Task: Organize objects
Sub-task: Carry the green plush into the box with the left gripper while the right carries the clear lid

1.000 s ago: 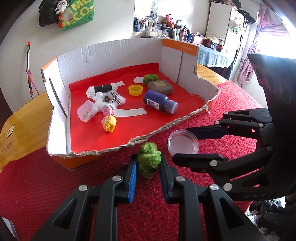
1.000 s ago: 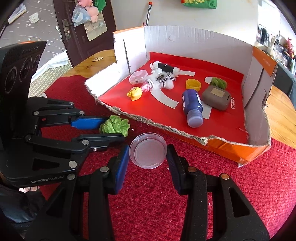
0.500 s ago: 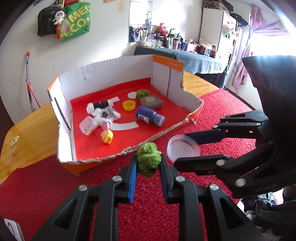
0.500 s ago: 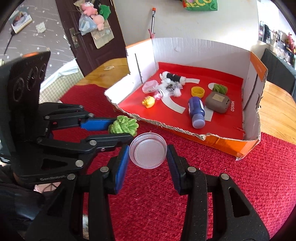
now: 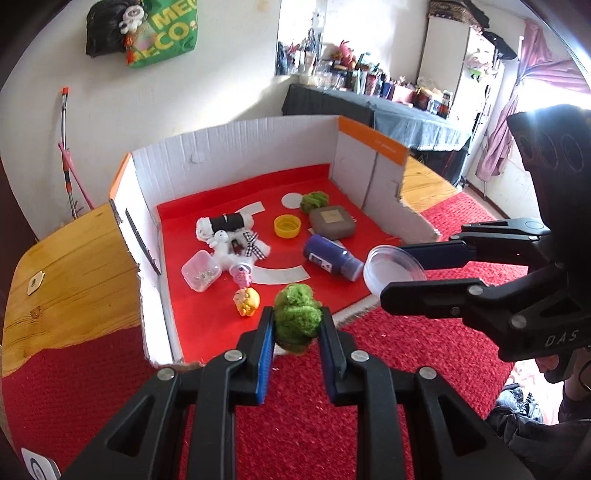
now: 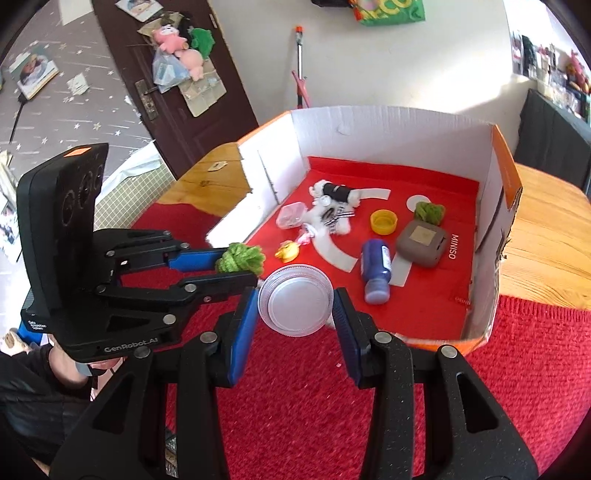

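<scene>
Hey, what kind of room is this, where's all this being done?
Most likely a lived-in room of a home, not a lab. A wooden table with a red cloth holds the cardboard box, a cluttered sideboard stands at the back wall, and a green tote bag hangs above.

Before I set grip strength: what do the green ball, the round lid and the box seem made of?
Green ball: looks like fuzzy yarn, matte, loose fibres.
Round lid: probably clear plastic, glossy and see-through, ridged rim.
Box: corrugated cardboard, matte white walls, ragged torn front edge.
</scene>
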### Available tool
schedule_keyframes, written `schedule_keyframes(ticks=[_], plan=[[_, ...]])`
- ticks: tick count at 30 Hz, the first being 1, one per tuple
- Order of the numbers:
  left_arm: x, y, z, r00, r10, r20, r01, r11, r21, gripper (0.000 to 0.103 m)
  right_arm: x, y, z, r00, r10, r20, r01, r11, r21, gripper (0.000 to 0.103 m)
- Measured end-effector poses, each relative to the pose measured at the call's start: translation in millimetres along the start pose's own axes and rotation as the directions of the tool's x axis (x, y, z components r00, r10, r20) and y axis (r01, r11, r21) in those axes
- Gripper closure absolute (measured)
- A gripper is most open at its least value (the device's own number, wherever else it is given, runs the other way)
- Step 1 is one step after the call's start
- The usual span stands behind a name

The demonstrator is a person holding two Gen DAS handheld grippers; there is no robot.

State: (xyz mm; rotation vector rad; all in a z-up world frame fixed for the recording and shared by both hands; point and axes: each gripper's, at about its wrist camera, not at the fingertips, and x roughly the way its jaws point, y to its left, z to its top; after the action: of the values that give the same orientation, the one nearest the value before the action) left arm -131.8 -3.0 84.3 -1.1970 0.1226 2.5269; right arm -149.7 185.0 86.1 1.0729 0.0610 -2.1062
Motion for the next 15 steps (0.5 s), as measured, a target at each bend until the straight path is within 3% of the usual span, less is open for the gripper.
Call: schedule_keyframes(ticks=[9,15], plan=[[31.7,12.5,14.5,0.995,-0.032,-0.092,0.031,0.999,-0.01,0.08,30.4,-20.9,14.0,0.998,0.009,-0.067,-0.006,0.999,0.048,0.063],[53.8,21.6,12.7,0.982,-0.081,-0.172,0.076,0.996,-0.039,0.08,44.5,-29.0,18.1,0.994,0.02,-0.106,-0.013,0.998,0.066,0.063]])
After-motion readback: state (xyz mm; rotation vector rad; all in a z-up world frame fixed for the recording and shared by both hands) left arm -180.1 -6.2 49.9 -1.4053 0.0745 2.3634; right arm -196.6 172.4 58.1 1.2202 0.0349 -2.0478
